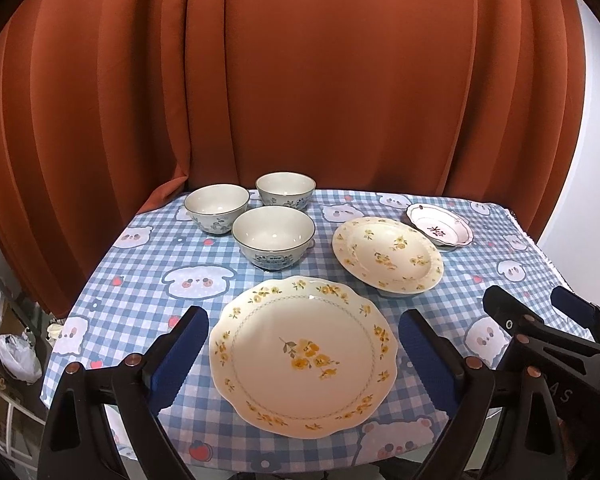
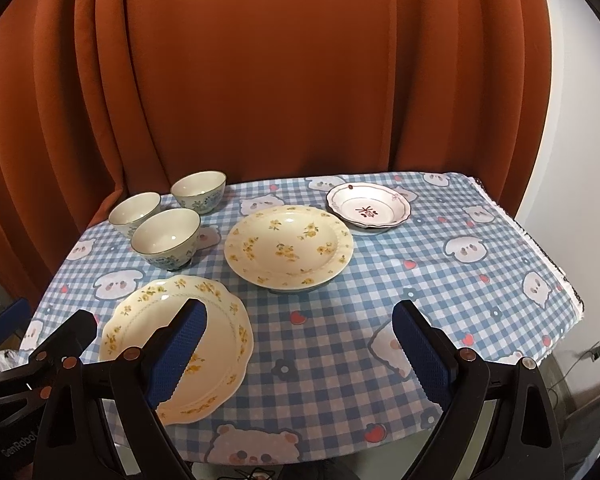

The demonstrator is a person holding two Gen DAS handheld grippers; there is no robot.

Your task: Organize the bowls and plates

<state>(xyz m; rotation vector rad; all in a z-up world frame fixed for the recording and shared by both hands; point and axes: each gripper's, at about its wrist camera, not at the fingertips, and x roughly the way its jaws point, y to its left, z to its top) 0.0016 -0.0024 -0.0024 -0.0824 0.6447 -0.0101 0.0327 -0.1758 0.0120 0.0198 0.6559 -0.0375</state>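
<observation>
While both my left gripper (image 1: 302, 354) and right gripper (image 2: 300, 354) hang with fingers wide and empty, I judge I should straddle the scalloped plate (image 1: 304, 354) at lower centre by its rim, keeping it level.

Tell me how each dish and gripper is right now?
Big plate: flat, empty.
Deep plate: upright, empty.
Pink dish: upright, empty.
Three bowls: upright, empty, unstacked.
Left gripper: open, holding nothing.
Right gripper: open, holding nothing.
</observation>
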